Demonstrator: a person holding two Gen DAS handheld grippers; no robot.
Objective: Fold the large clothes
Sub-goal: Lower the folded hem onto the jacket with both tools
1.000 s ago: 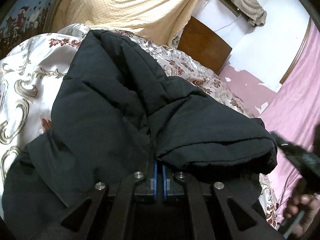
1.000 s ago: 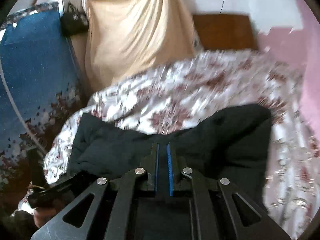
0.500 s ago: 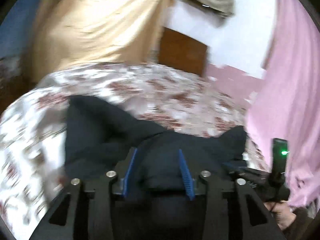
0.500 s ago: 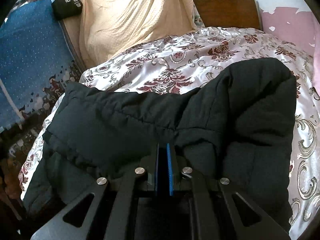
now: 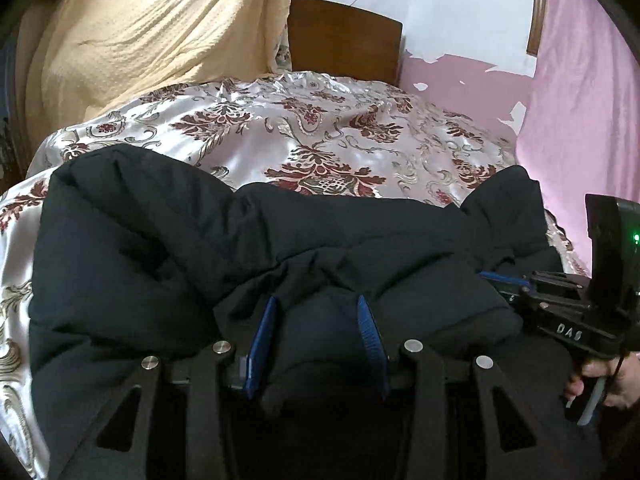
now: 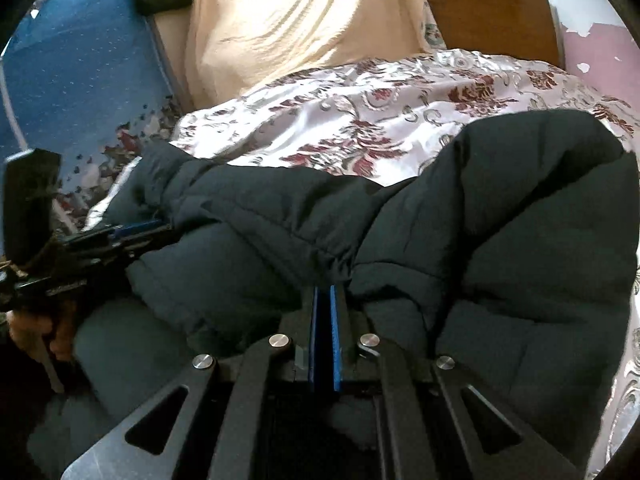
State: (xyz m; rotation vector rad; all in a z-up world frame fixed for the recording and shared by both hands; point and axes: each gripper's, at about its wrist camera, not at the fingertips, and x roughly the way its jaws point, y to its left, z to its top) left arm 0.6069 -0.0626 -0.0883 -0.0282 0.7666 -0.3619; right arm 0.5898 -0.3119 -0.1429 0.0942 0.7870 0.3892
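Black coat (image 5: 168, 248) along bedspread (image 5: 320, 136) edge

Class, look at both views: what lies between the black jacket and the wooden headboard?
Only the flowered bedspread lies between jacket and headboard, in both views.

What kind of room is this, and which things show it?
Most likely a bedroom in a home. A bed with a flowered satin cover fills the view, a wooden headboard stands against the wall behind it, and a black padded coat lies on the cover.
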